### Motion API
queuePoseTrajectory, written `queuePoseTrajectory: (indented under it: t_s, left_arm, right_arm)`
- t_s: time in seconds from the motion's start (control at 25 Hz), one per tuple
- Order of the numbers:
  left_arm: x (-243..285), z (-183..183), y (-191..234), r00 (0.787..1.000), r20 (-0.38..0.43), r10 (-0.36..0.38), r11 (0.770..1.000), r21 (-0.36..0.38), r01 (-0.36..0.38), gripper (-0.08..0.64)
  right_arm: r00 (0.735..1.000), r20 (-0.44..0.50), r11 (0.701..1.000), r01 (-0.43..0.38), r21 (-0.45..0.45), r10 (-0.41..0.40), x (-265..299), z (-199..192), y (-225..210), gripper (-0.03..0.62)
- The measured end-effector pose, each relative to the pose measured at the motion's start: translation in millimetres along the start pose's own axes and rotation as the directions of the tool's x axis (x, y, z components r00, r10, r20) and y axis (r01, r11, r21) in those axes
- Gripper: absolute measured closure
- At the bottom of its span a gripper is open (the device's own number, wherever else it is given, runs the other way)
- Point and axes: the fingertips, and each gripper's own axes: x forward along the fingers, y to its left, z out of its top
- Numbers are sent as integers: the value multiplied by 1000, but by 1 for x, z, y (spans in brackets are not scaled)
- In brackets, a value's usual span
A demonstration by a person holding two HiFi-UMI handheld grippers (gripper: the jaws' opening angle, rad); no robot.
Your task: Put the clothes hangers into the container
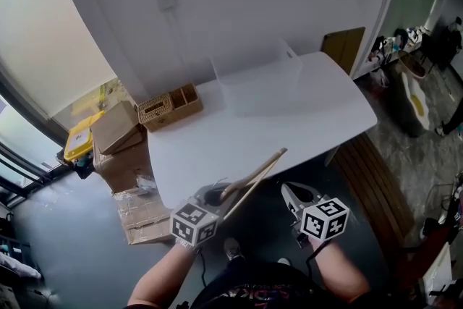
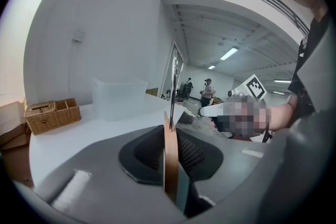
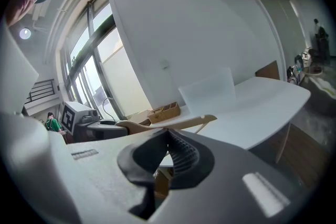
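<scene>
Wooden hanger (image 1: 255, 176) — pale wood with a thin metal hook (image 2: 172, 93). It is clamped edge-on between the jaws of the left gripper (image 1: 219, 193) and held clear of the desk (image 1: 318, 119). It slants out over the near edge, its free end pointing toward the far right corner.

Container (image 1: 260, 87) — translucent plastic box, upright at the desk's far edge, roughly midway along. Well apart from the hanger.

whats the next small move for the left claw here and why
Probably carry the left claw forward across the white table toward the clear container. The claw is already clamped on the wooden hanger, which only reaches over the table's near edge, while the container stands at the far side by the wall. Nothing shows on the table between them.
</scene>
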Motion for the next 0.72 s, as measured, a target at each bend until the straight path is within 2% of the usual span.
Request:
queuePoseTrajectory:
  t_s: [0.44,0.72]
  left_arm:
    - [-13,13,57,1000,3,-31,998,48,31,503]
    - [-30,23,79,998,17,-57,995,83,55,503]
  right_arm:
    - [998,37,999,48,17,-49,44,8,24,591]
    - [995,74,998,65,17,-66,61,13,48,591]
